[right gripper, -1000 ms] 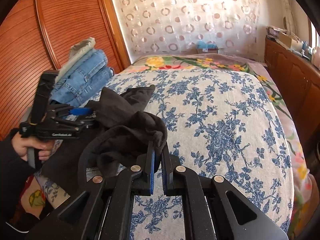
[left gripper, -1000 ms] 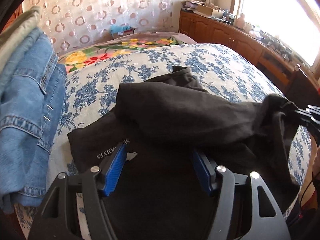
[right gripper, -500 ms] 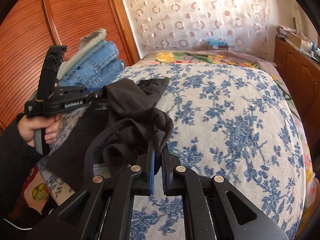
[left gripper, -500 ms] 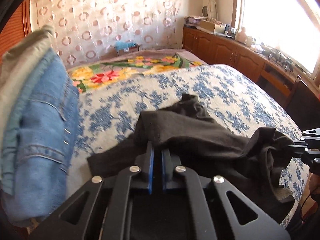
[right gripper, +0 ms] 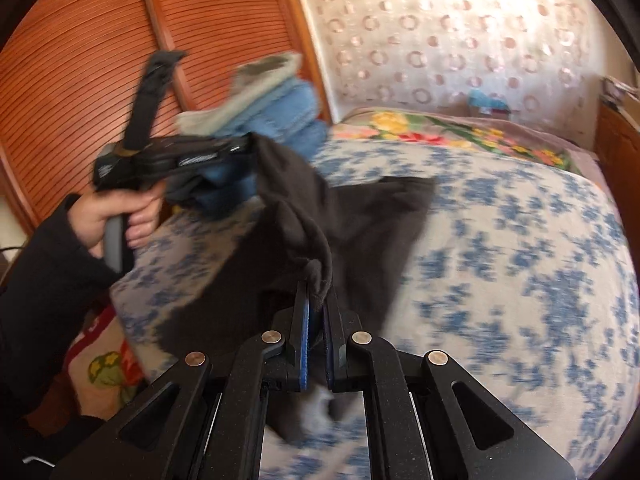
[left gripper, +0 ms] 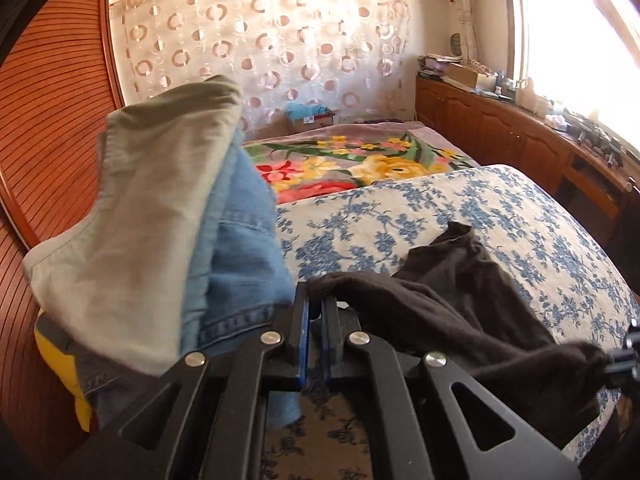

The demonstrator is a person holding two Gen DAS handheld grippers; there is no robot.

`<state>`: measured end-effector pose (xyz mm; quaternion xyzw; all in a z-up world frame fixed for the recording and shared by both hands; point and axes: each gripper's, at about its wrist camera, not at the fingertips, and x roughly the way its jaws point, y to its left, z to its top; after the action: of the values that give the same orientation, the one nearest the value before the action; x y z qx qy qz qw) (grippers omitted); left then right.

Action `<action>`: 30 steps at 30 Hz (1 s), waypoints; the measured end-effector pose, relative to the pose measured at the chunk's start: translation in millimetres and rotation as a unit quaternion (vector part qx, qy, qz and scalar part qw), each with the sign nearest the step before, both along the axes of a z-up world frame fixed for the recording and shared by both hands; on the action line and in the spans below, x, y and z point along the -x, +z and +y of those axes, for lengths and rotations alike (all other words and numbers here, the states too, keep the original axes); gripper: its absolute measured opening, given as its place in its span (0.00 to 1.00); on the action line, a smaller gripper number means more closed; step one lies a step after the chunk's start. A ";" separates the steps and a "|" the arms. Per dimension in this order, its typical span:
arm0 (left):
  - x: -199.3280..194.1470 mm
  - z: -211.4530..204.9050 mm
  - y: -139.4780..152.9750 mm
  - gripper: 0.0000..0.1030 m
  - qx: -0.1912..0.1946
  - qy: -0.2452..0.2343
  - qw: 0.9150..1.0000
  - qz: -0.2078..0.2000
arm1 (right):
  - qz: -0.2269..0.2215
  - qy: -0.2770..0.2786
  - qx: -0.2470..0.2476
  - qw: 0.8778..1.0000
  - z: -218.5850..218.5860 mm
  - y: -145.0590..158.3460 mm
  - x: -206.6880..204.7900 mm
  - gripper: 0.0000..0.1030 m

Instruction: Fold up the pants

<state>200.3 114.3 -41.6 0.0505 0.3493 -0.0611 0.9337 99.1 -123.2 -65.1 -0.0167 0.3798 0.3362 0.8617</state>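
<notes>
The black pants (left gripper: 448, 304) hang stretched between my two grippers above the blue floral bedspread (left gripper: 520, 216). My left gripper (left gripper: 314, 300) is shut on one end of the pants' top edge. My right gripper (right gripper: 316, 292) is shut on the other end of the black pants (right gripper: 360, 232), which drape down onto the bed. In the right wrist view the left gripper (right gripper: 180, 156) is held up at the left by a hand. The right gripper (left gripper: 624, 356) shows at the right edge of the left wrist view.
A stack of folded jeans and a grey-green garment (left gripper: 160, 208) sits close on the left, also seen in the right wrist view (right gripper: 272, 108). A wooden slatted wardrobe (right gripper: 100, 48) stands left. A floral blanket (left gripper: 360, 160) lies at the bed's far end; wooden cabinets (left gripper: 520, 140) line the right.
My left gripper shut on the pants' edge and both grippers lifted, pulling the pants taut off the bed. The left gripper moved up next to the jeans stack.
</notes>
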 end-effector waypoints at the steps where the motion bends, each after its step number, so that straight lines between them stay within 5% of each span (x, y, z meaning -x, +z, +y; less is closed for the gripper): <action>1: 0.6 1.9 -1.9 0.06 0.003 0.003 1.000 0.005 | 0.002 0.010 -0.002 1.000 7.2 -0.6 3.4 0.03; 13: 45.6 4.2 -4.7 0.49 0.025 -0.010 1.000 0.004 | 0.009 0.069 0.004 0.998 64.1 -12.0 31.3 0.06; 16: 58.1 3.5 -4.4 0.63 0.029 -0.013 0.999 0.003 | 0.008 0.064 -0.004 0.998 60.9 -7.9 33.2 0.19; 30: 119.2 -12.0 -17.7 0.63 0.075 -0.016 0.997 0.012 | -0.030 -0.006 0.035 0.999 8.2 2.2 49.5 0.26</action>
<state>81.1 102.3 -59.3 -0.0150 0.3541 -0.1029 0.9294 49.6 -114.9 -62.9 -0.0546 0.3654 0.3169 0.8735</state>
